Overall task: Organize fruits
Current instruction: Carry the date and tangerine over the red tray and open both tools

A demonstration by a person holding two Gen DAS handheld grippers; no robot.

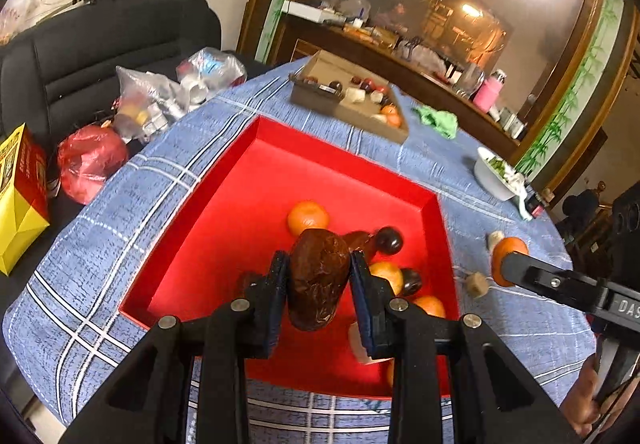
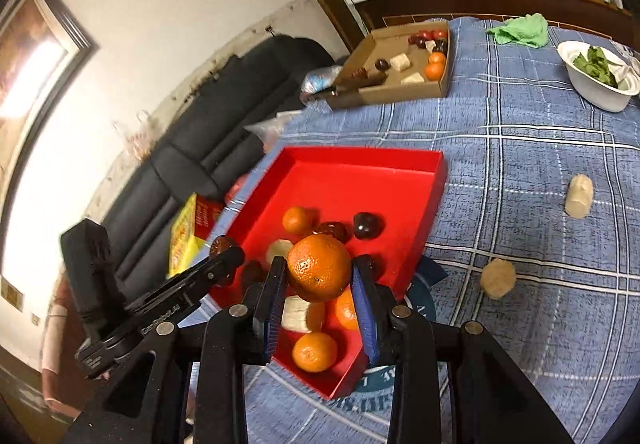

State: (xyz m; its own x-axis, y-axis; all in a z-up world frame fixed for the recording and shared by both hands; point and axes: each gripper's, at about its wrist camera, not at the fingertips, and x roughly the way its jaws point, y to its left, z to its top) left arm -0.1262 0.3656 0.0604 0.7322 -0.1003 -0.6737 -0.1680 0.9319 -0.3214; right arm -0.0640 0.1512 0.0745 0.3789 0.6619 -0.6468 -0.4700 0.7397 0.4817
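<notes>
Blue plaid tablecloth (image 1: 120, 244), red tray (image 1: 240, 204); left claw (image 1: 318, 276) grips brown fruit (image 1: 318, 276), right claw (image 2: 320, 276) grips orange (image 2: 319, 268).

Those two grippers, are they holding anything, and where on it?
Yes. The left gripper clamps a wrinkled brown fruit by its sides; the right gripper clamps an orange across its middle.
</notes>
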